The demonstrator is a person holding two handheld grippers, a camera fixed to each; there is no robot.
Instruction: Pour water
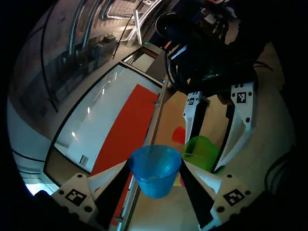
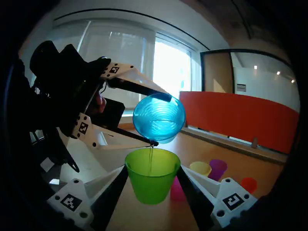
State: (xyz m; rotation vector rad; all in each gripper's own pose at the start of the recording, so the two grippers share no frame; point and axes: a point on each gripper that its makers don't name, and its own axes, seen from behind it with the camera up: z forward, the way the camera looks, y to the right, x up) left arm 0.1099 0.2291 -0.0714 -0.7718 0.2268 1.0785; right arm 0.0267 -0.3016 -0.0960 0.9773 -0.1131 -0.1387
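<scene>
The blue cup [image 2: 159, 118], clamped across its wall by the left gripper [image 1: 156, 169], is tipped above the green cup [image 2: 152, 183], clamped likewise by the right gripper [image 2: 152, 170]; both are judged light, thin-walled, easily squeezed

Overhead access to the green cup [image 2: 152, 181] is blocked: the tilted blue cup [image 2: 159, 118], held in the left hand-held gripper [image 2: 162, 120], hangs just above its rim. A pink cup [image 2: 175, 190], yellow cup [image 2: 200, 168], purple cup [image 2: 218, 167] and orange cup [image 2: 249, 184] obstruct the tabletop [image 2: 200, 148] behind it. Beyond them, bare surface runs to the far edge, bounded by an orange partition [image 2: 238, 115].
</scene>
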